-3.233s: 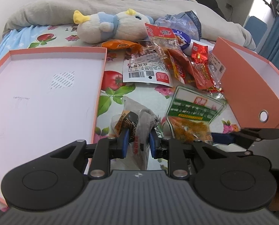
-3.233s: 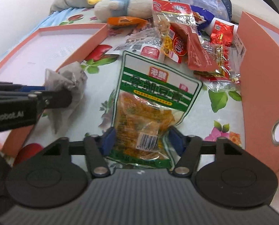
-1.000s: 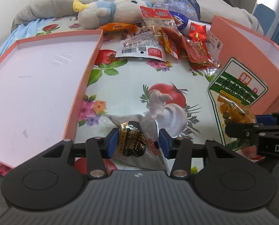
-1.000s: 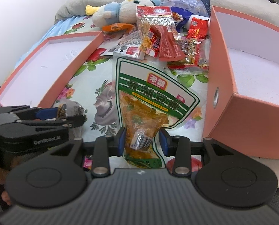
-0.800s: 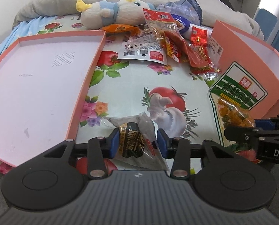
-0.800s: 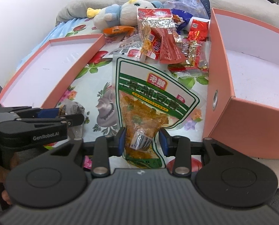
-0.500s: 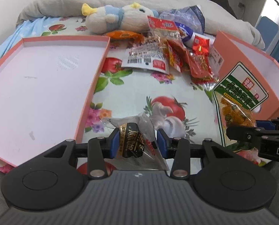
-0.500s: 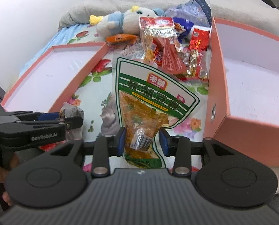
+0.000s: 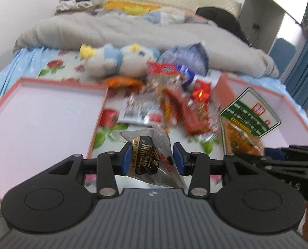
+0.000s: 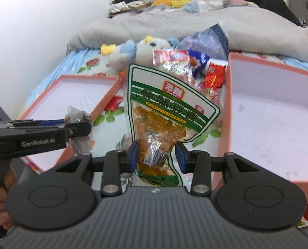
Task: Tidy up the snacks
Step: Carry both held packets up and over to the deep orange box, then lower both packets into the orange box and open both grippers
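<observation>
Two packets are aloft above the bed, your left gripper [image 9: 152, 159] clamping the dark packet [image 9: 148, 157], your right gripper [image 10: 156, 154] the green pouch [image 10: 166, 112]; both pink trays [image 10: 275, 122] look empty, the snack pile [image 9: 172, 101] unsorted.

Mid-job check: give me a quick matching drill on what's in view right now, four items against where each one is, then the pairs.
Items
1. green pouch
2. black-label packet
3. plush toy
4. left box

Places
A. between the left gripper's fingers
B. lying at the far end of the snack pile, by the grey blanket
C. flat on the bed with nothing in it
D. held up by the right gripper beside the right box

Pairs: 1-D, 2-A, 3-B, 4-C
</observation>
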Tool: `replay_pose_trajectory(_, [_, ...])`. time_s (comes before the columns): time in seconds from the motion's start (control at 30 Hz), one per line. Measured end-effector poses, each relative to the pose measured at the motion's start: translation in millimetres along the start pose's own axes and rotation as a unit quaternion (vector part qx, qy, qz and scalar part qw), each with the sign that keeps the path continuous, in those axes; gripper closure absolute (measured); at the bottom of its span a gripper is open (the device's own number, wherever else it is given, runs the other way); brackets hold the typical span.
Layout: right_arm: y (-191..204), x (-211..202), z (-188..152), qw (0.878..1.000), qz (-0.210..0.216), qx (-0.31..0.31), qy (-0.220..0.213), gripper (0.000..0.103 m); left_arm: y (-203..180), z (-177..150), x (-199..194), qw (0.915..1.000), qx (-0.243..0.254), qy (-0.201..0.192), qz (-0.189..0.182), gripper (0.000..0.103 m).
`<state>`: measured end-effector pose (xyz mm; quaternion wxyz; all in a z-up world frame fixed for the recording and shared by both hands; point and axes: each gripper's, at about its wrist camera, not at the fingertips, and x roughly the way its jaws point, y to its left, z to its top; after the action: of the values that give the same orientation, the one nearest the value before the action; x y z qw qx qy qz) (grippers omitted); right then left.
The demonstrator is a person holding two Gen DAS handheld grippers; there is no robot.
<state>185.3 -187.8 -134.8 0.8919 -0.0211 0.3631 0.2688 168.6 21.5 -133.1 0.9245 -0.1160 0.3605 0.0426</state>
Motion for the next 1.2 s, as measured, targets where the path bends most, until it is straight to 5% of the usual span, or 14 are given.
replay_pose_trajectory(0.4, [-36.5,-48.4,48.2,0.998,-0.024,0.019,-0.057,0.063,-65.7,76.1,-25.0,0.9968,0.012,-0.051,-0.06,0.055])
replay_pose_trajectory(0.77, [-98.9,-76.1,80.2,0.992,-0.071,0.028,-0.096,0.063,-152.9,122.5,-4.1,0.9893,0.033,-0.07,-0.124,0.055])
replay_pose_trajectory(1.2, [-204.2,-42.2,49.1,0.987,-0.121,0.107,-0.019,0.062,-242.2,100.1,97.8,0.984,0.061,0.023,-0.166,0.055])
